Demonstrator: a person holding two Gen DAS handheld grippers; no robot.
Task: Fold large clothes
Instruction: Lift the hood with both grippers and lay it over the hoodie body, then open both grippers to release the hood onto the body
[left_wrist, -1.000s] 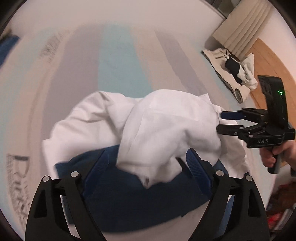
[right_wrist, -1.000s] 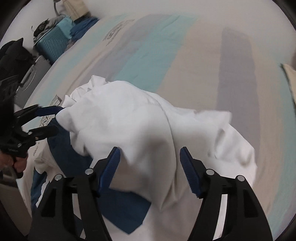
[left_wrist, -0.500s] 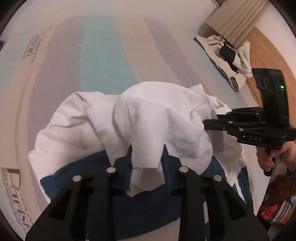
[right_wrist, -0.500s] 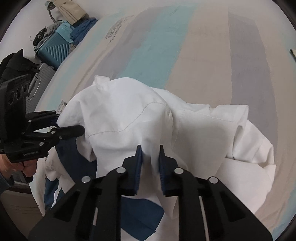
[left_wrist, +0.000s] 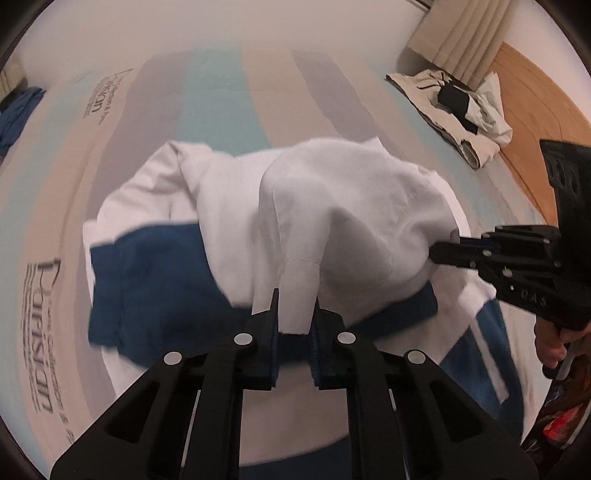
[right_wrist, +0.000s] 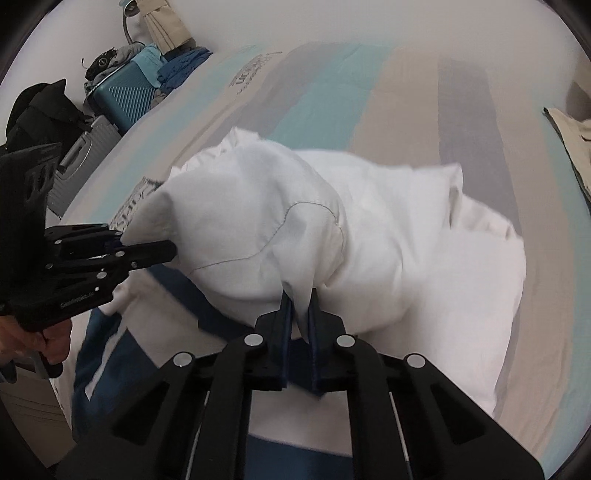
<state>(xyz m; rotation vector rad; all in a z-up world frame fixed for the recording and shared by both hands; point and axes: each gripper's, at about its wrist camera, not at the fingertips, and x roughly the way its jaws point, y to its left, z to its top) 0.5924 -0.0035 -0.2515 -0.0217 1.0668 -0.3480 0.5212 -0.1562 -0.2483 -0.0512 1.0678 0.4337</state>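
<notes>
Both grippers pinch the same white and blue garment (left_wrist: 332, 206), each at the six o'clock edge of its own view. Left gripper (left_wrist: 294, 321) has a narrow fold of white cloth caught between its blue pads, and its jaws are closing on it. Right gripper (right_wrist: 300, 314) clamps a thin tuck of the white fabric, its pads nearly touching through the cloth. Seen from the left wrist, the right gripper comes in from three o'clock with its tips buried in the bulged white cloth, a hand (left_wrist: 552, 341) gripping its handle at four o'clock. Seen from the right wrist, the left gripper reaches in from nine o'clock, with a hand (right_wrist: 51, 339) below it at eight o'clock. Between the two pinch points the white cloth rises in a rounded hump, while the blue panels lie lower, toward seven o'clock. Underneath is a striped bedspread (left_wrist: 218, 99) in teal, beige and grey with printed lettering. A pile of pale clothes (left_wrist: 454, 107) sits at one o'clock in the left view; a teal suitcase (right_wrist: 125, 92) stands off the bed at eleven o'clock in the right view.
</notes>
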